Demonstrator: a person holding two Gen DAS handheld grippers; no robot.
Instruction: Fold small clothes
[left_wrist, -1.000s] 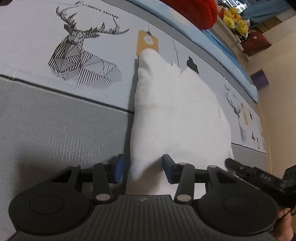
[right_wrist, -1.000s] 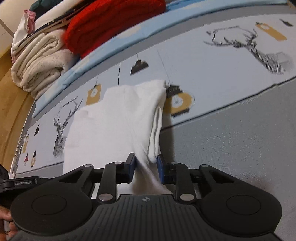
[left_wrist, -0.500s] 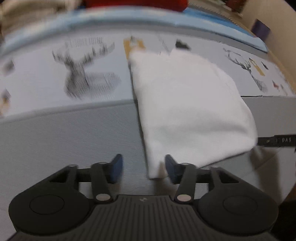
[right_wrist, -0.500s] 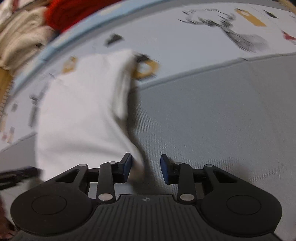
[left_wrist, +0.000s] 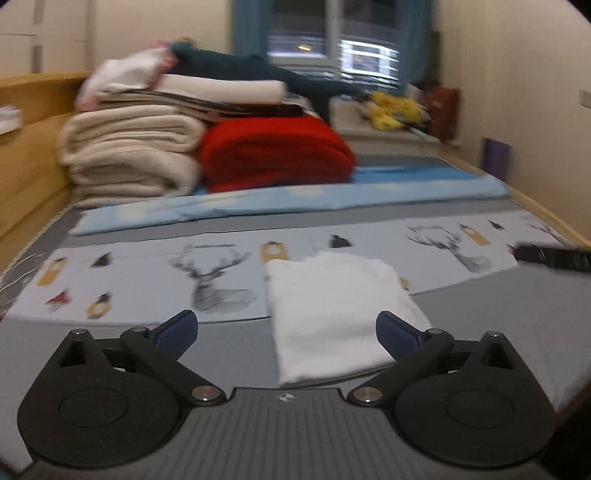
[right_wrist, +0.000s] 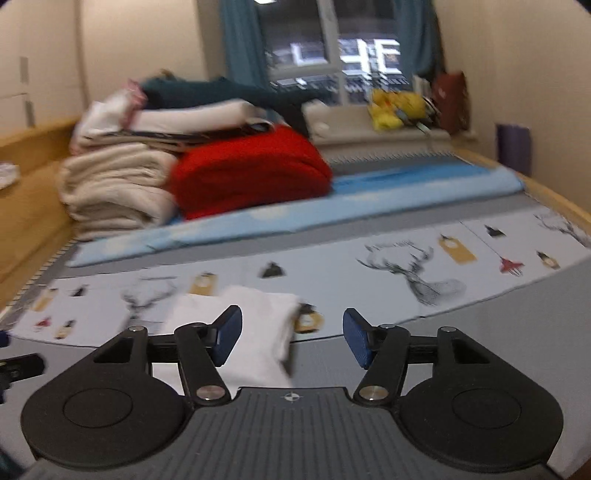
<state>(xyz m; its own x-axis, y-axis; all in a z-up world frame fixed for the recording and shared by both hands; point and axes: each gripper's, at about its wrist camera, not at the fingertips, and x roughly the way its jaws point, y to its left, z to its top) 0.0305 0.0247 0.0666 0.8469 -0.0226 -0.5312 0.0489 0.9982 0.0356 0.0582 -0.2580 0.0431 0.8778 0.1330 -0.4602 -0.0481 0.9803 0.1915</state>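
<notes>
A folded white garment (left_wrist: 332, 314) lies flat on the bed's grey and deer-print cover (left_wrist: 218, 284). My left gripper (left_wrist: 286, 332) is open and empty, raised above the garment's near edge. The garment also shows in the right wrist view (right_wrist: 255, 332), low and left of centre. My right gripper (right_wrist: 291, 341) is open and empty, to the right of the garment and above it. The tip of the right gripper (left_wrist: 550, 254) shows at the right edge of the left wrist view.
At the back of the bed stand a stack of cream blankets (left_wrist: 129, 158), a red blanket (left_wrist: 273, 155) and a blue sheet (left_wrist: 295, 199). Wooden bed sides run along the left (left_wrist: 26, 155) and right. Yellow plush toys (right_wrist: 395, 103) sit by the window.
Both grippers opened wide, let go of the white garment and lifted back from it, tilting up so the room shows. The garment now lies folded on the bed.
</notes>
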